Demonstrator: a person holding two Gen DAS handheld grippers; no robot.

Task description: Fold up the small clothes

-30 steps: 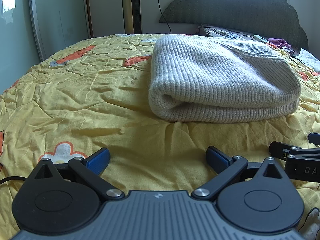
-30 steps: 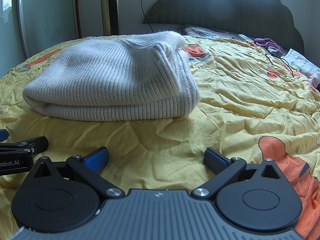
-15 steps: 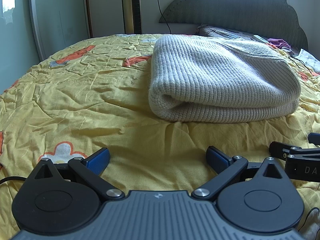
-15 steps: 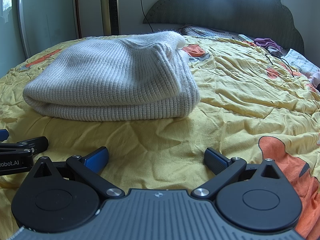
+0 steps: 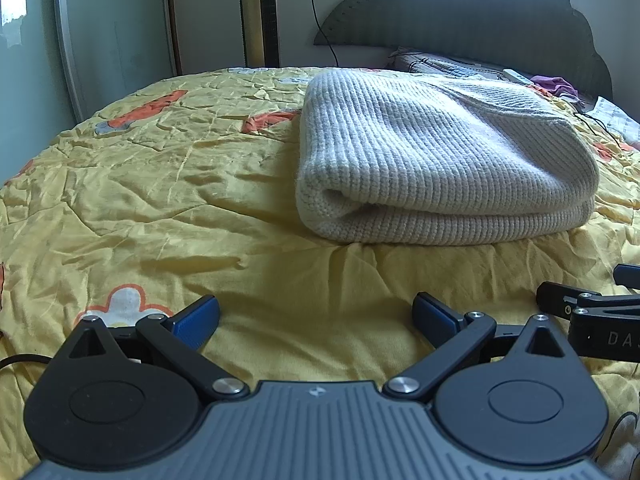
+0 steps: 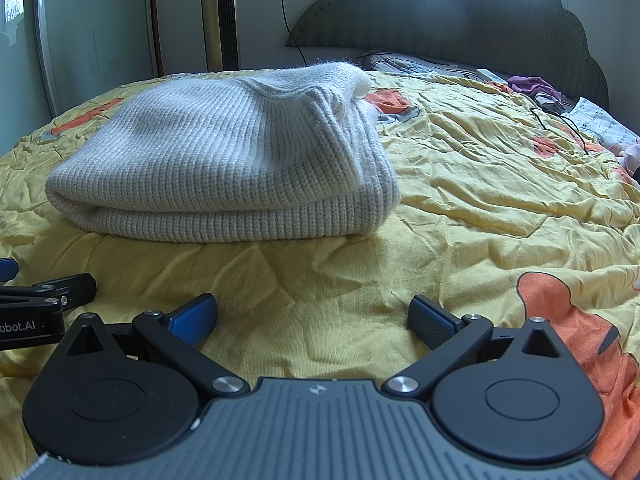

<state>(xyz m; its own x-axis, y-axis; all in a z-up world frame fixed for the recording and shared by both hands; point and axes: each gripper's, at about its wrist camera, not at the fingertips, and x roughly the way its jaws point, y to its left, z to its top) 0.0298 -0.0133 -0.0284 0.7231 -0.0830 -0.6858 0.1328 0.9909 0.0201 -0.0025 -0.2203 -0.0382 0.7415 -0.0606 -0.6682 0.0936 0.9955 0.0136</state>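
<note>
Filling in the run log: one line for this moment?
left gripper open | right gripper open | knit sweater folded on bedspread, untouched

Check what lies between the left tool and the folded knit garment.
Only bare, wrinkled yellow bedspread. The left wrist view shows the open left tool short of the folded cream knit garment, with nothing on the stretch between them.

Sweater (image 5: 440,152) cream-white, ribbed knit. Bedspread (image 5: 160,200) yellow, orange and white cartoon motifs. Gripper pads (image 6: 192,320) blue; headboard (image 6: 460,28) dark grey-green.
</note>
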